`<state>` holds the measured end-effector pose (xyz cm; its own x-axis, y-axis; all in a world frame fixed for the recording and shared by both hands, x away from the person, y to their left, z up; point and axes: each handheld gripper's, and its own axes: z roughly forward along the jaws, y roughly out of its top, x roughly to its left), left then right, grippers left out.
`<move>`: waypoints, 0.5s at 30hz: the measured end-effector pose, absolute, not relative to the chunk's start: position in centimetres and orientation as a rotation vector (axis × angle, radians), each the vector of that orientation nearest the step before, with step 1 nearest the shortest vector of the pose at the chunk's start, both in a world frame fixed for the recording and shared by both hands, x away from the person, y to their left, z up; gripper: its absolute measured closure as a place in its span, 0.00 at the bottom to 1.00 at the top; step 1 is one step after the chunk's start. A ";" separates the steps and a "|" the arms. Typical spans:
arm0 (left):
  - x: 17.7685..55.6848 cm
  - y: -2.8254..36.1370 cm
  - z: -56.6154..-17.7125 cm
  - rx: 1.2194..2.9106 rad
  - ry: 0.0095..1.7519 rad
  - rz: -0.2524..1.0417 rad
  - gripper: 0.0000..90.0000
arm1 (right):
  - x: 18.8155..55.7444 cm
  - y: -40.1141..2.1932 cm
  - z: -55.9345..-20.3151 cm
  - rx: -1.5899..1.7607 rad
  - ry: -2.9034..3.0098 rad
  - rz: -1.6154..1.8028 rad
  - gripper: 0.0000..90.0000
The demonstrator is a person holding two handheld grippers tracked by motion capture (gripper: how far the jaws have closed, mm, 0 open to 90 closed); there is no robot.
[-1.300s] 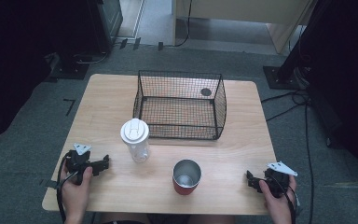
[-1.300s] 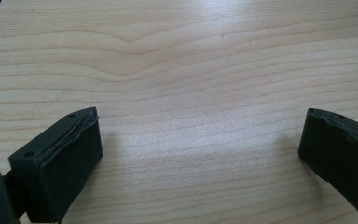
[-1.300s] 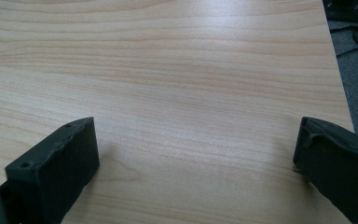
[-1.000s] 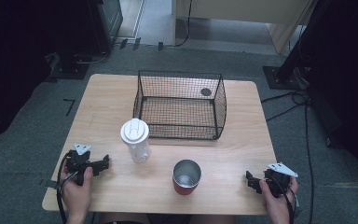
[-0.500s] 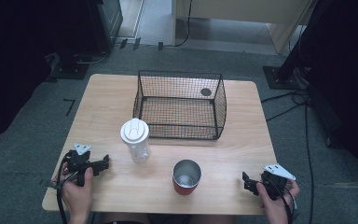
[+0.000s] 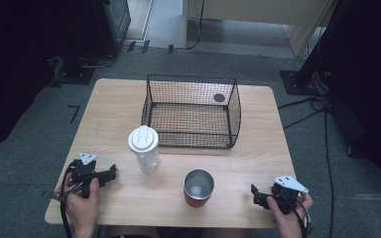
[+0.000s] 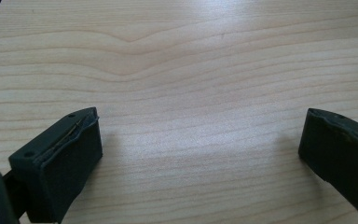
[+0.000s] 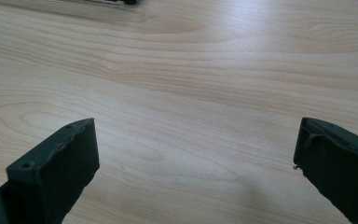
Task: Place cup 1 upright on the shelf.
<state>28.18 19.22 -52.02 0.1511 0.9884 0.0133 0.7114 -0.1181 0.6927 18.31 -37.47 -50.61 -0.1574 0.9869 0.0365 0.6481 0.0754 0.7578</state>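
A clear plastic cup with a white lid point(image 6: 143, 147) stands upright on the wooden table point(image 6: 104, 114), just in front of the black wire basket point(image 6: 191, 111). A red metal tumbler point(image 6: 198, 188), open at the top, stands near the table's front edge. My left gripper point(image 6: 110, 174) rests at the front left, held in a hand, its jaws wide apart over bare wood point(image 7: 200, 140). At the front right my right gripper point(image 6: 254, 193) is open too, with only table between its jaws point(image 8: 196, 149). Both grippers are apart from the cups.
The basket holds nothing but a dark round spot point(image 6: 219, 97) seen at its far right. Grey carpet, cables point(image 6: 307, 106) and black stands surround the table. The table's right edge lies close to my right gripper.
My right gripper has shifted slightly left and forward along the front edge. The left gripper has barely moved. The cups and basket are as before.
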 end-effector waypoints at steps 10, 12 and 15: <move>28.2 19.2 -52.0 1.892 1.616 0.665 0.00 | 18.1 -35.7 -50.3 1.566 1.906 0.916 0.00; 28.2 19.2 -52.0 1.892 1.616 0.665 0.00 | 18.1 -35.3 -50.3 1.553 1.917 0.921 0.00; 28.2 19.2 -52.0 1.892 1.616 0.665 0.00 | 18.0 -34.8 -50.3 1.545 1.928 0.935 0.00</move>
<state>28.18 19.22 -52.02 0.1510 0.9884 0.0133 0.7113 -0.1180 0.6929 17.99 -34.85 -50.29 -0.2355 0.9711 0.0386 0.6318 0.1228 0.7653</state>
